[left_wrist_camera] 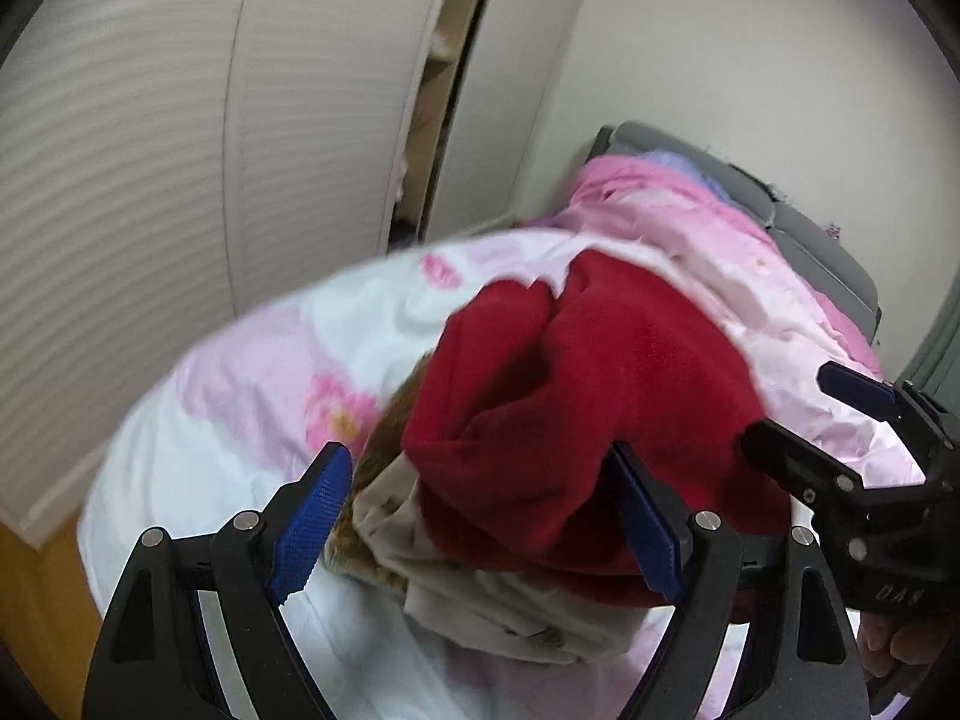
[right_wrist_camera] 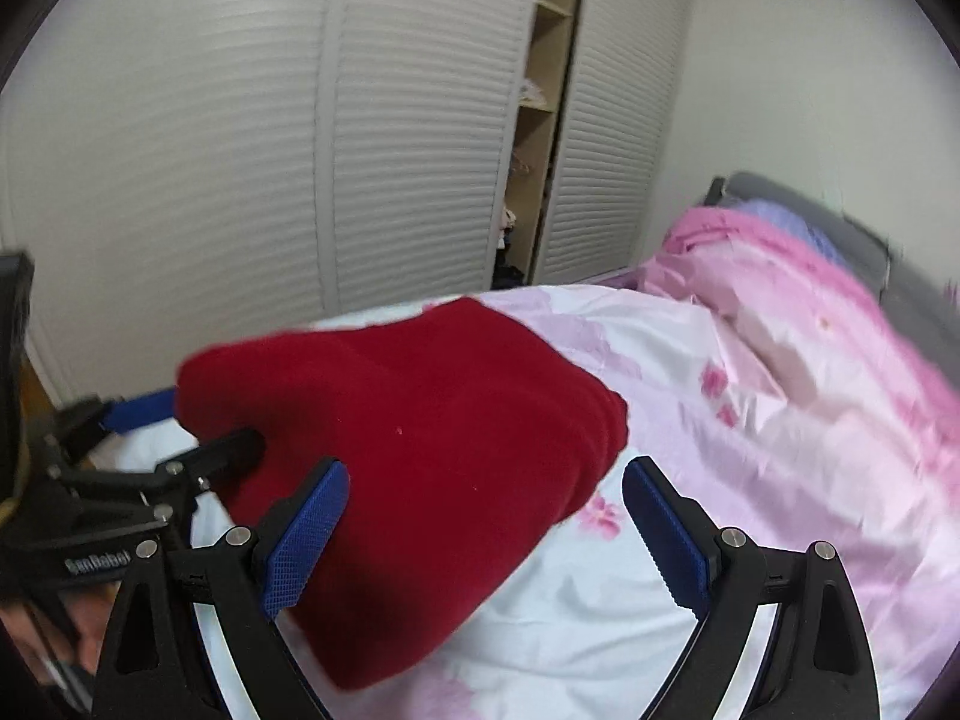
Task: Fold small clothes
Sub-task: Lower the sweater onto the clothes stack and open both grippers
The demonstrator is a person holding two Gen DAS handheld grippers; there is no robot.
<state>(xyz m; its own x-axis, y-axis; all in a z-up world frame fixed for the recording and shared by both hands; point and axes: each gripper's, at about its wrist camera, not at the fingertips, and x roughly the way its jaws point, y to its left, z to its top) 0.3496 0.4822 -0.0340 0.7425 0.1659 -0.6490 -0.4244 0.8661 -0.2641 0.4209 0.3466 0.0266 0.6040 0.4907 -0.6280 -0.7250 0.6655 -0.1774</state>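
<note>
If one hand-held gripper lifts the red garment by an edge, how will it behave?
The red garment is probably floppy: it lies in soft rounded folds on the bedsheet. It looks like thick fleece, so likely light but bulky. Lifted by one edge, it would probably unfold and hang down.

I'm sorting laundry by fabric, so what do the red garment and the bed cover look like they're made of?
Red garment: seems a soft fleece or thick knit, matte and fuzzy, with rounded, bulky folds. Bed cover: looks like thin woven cotton or a blend, smooth with a slight sheen, fine sharp creases and a printed pink floral pattern.
</note>
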